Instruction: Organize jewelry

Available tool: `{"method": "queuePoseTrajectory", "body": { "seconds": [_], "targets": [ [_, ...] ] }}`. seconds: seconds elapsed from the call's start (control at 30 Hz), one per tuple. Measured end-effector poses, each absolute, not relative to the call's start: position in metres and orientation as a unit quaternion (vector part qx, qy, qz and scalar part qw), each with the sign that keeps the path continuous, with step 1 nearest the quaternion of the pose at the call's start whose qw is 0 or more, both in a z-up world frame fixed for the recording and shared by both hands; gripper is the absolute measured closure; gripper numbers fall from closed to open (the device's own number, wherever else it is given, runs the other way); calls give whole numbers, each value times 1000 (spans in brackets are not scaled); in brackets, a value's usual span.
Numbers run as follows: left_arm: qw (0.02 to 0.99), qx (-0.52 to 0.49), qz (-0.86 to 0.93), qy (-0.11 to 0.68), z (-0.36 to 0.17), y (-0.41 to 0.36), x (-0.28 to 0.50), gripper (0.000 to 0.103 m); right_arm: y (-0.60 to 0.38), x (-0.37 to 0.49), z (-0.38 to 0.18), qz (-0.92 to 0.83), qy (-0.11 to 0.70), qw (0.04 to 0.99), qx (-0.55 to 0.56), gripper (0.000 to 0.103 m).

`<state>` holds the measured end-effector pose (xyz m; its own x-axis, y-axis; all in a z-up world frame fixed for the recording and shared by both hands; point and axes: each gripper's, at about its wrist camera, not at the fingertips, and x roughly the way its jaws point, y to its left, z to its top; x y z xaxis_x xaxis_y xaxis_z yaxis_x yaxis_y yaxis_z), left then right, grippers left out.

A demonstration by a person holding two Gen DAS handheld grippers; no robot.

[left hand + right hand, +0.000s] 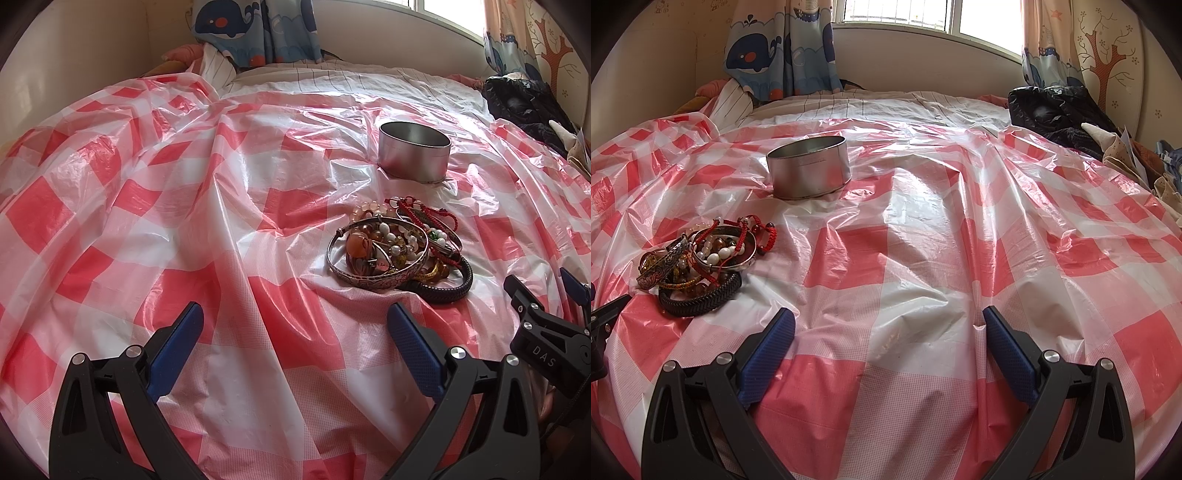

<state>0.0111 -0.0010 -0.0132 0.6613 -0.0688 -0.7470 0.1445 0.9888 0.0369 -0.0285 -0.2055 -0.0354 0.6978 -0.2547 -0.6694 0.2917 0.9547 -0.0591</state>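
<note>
The left gripper (295, 332) is held low over the red-and-white checked plastic sheet (147, 229), its blue-padded fingers (177, 350) spread wide apart with nothing between them, only bare sheet being framed. The right gripper (888, 334) is carried in the same low, forward-pointing pose, jaws likewise spread and empty. In the left wrist view the right gripper's black body is seen at the right edge, close beside the left one, cut off by the frame so that only part of it is made out. The jewelry pile (399, 247) is found on the sheet ahead of the left gripper and a little to its right; in the right wrist view the same pile (701, 266) lies ahead and well to the left. Silver bangles, bead strings, red cords and a black braided bracelet (450, 284) are tangled together, and the pieces underneath are hidden by those on top, so a count cannot be given. Beyond the pile, toward the far edge of the sheet, a round metal tin (413, 151) is set upright and open; its inside is seen only partly, and whatever it may hold cannot be told. Dark clothing (1052, 110) is heaped at the far right corner of the bed, and whale-print curtains (775, 48) are hung behind.
</note>
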Motion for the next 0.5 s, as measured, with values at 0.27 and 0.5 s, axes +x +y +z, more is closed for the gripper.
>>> {"method": "queuePoseTrajectory", "body": {
  "seconds": [0.27, 0.5],
  "targets": [
    [911, 48, -58, 406, -13, -1, 11, 7, -206, -29, -35, -148, 359, 921, 26, 7],
    [910, 47, -58, 408, -14, 0, 11, 7, -206, -29, -35, -148, 360, 921, 26, 7]
  ]
}}
